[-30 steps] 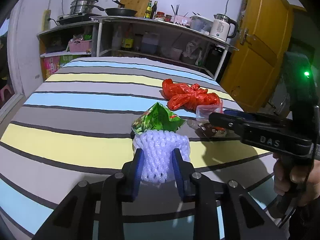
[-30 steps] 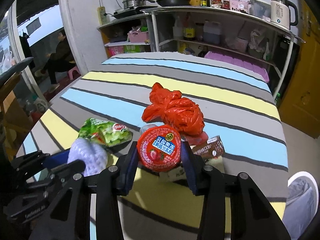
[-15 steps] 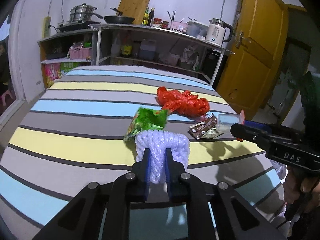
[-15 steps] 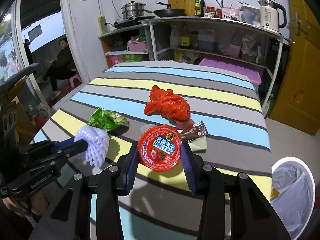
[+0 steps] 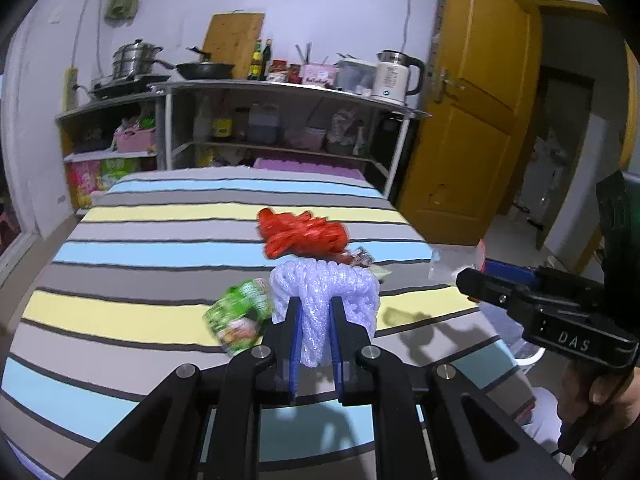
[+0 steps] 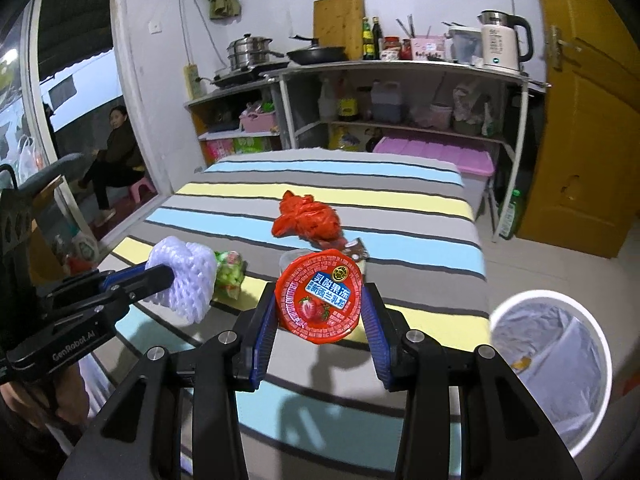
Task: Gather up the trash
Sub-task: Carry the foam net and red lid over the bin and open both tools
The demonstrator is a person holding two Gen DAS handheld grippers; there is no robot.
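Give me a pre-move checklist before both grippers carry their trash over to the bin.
1. Left gripper grip: shut on the white foam net, pinched between its pads. Ok.
2. Right gripper grip: shut on the red-lidded jelly cup, which sits between the pads. Ok.
3. Both items clear of the striped table: lifted off it. Ok.
4. White bin mouth open and lined: ok.
5. Room left in the bin: only a small scrap shows inside. Ok.
6. Trash remaining on the table: red plastic bag, green wrapper and a brown wrapper. Not ok, more trips needed.
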